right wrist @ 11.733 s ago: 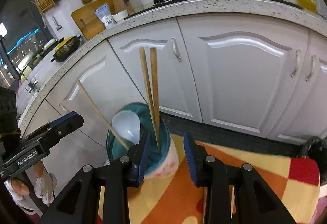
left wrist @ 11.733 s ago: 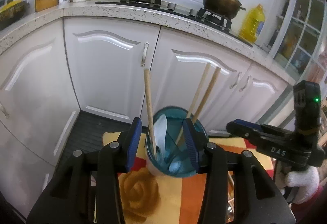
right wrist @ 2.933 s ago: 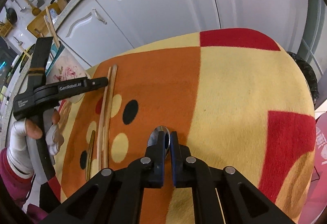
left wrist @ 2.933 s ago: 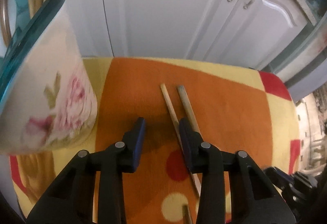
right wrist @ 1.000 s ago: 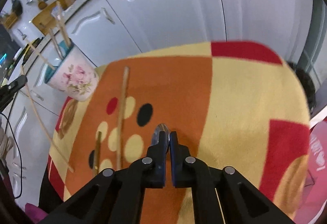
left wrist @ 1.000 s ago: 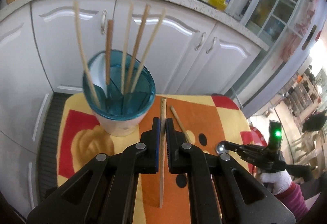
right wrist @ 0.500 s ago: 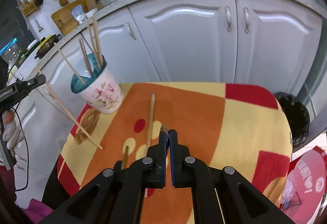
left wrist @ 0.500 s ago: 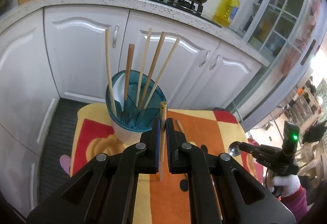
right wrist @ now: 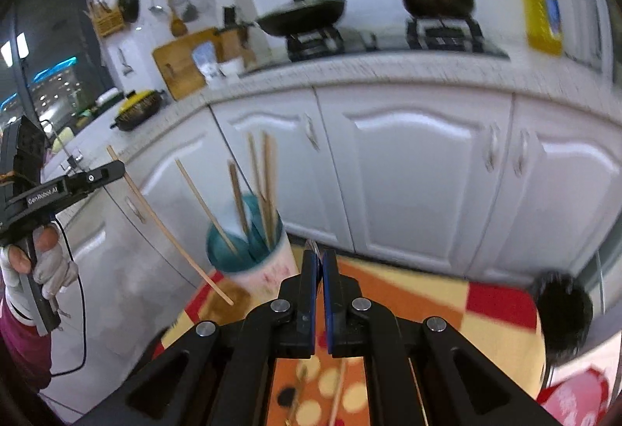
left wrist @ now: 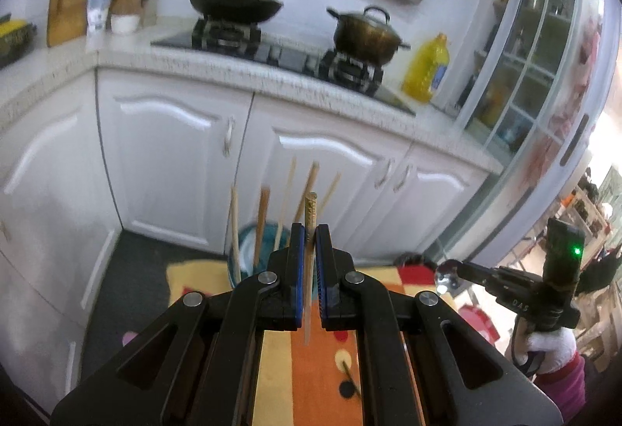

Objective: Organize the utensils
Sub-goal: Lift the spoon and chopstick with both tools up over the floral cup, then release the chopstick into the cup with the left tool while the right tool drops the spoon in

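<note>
My left tool is clamped on a chopstick. The stick is pale wood, thin and straight; its blunt speckled end pokes up just past the blue pads, and the rest runs down between the jaws and ends in the air above the table. In the right wrist view the same chopstick hangs slanted from the left tool, its lower tip near the cup's base, whether touching the cloth I cannot tell.

My right tool has its jaws pressed nearly together on a spoon; only a thin metal edge shows above the pads. From the left wrist view the spoon shows a round shiny bowl at the tip of the right tool, held up beside the table's right side. A white-gloved hand grips that tool's handle.

The cup stands on the table, near its far left corner: teal inside, white outside with a pink flower print. Several chopsticks stand in it, leaning apart, and something white sits inside. The image is blurred here.

The table cloth is orange, yellow and red with dots. One more chopstick lies flat on it, close below my right tool. A dark thin utensil lies near it.
</note>
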`<state>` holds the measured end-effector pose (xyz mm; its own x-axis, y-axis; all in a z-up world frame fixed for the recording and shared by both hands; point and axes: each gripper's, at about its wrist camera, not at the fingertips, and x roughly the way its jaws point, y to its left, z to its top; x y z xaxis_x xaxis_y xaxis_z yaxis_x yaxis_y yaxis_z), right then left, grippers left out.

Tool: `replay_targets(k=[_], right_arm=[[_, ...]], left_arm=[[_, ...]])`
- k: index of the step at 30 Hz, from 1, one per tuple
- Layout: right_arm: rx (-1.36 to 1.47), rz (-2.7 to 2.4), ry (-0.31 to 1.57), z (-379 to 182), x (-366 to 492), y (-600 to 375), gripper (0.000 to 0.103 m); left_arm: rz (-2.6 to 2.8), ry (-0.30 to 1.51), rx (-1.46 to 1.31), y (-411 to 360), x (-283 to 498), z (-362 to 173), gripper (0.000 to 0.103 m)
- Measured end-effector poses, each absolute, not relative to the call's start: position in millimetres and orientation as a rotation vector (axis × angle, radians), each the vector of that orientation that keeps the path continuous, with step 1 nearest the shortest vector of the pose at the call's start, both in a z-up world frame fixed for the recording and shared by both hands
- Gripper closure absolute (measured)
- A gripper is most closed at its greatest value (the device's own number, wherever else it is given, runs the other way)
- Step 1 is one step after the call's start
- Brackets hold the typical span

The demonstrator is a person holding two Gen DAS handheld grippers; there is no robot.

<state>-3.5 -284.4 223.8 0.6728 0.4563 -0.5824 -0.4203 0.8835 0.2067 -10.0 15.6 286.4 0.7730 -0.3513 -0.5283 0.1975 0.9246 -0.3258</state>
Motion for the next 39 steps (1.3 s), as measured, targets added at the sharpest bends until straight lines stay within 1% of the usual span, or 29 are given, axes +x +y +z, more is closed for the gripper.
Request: replay_targets(k=[6,10,14,19,28,34,38,39], right_arm=[[0.023,0.529,0.634,252,32,-244,0.100],[-0.016,0.526,0.637,254,60,-217,0.100],[-0.067,0.497,0.655,241,82,-194,0.100],[-0.116,0.472,0.685,218,95,-180,0.100],[-0.153,0.478,0.738,185,97,-163,0.100],[-0.153,0.511,0.795,158,93,-154,0.099],[-0.119,0.528,0.830,152,91,-159,0.099],[-0.106,0.531,0.834,152,90,-163,0.097]], left_arm=[[-0.250,0.562,-0.226,27,4,313,0.099],[-0.207,0.541,-0.185,29,18,316,0.099],[-0.168,0.552,-0.147,27,34,301,0.099],[-0.127,0.585,-0.129,25,49,269,0.099],[-0.127,0.667,-0.124,10,60,224,0.099],[-0.122,0.690,-0.133,5,60,212,0.099],[-0.130,0.703,-0.151,4,59,212,0.099],[-0.133,0.704,-0.154,4,59,212,0.098]])
